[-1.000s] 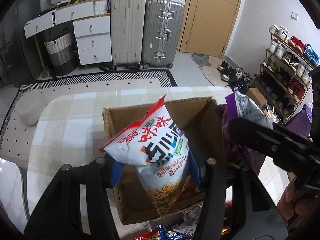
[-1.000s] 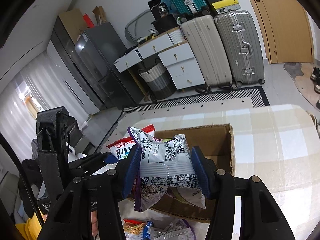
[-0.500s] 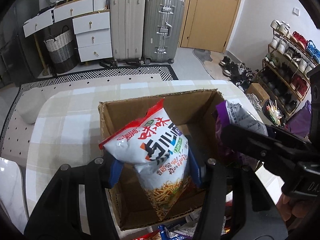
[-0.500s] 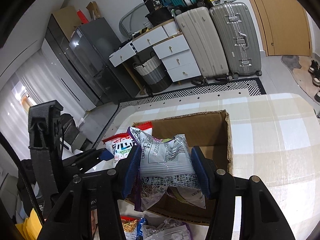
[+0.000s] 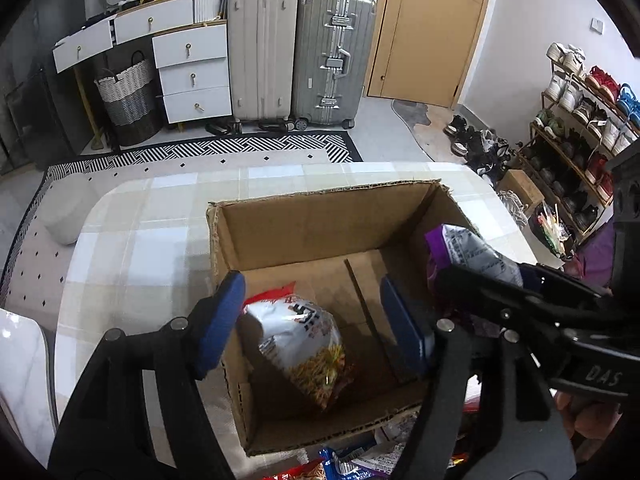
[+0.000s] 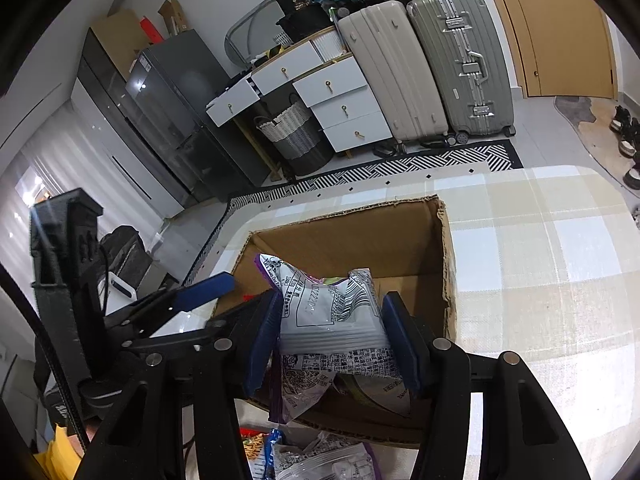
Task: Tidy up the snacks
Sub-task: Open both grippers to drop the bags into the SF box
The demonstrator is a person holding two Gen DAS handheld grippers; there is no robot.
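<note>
An open cardboard box (image 5: 320, 216) stands on the checked table. A white and red noodle snack bag (image 5: 304, 344) lies inside it on the box floor. Above that bag my left gripper (image 5: 312, 300) is open, its jaws opening, and the blue pads do not touch the bag. My right gripper (image 6: 332, 328) is shut on a silver and purple snack bag (image 6: 328, 312), held over the near right part of the box (image 6: 352, 232). The same bag (image 5: 468, 248) shows at the right of the left wrist view. A blue finger (image 6: 200, 292) of the left gripper shows in the right wrist view.
Several loose snack packets (image 5: 352, 460) lie on the table (image 5: 140, 240) in front of the box, also seen as packets (image 6: 320, 460) under my right gripper. A hand (image 5: 580, 412) holds the right gripper. Suitcases, drawers and a shoe rack stand beyond the table.
The left jaws have spread apart and the noodle bag has dropped from them onto the box floor. The right gripper keeps its bag and has hardly moved.
</note>
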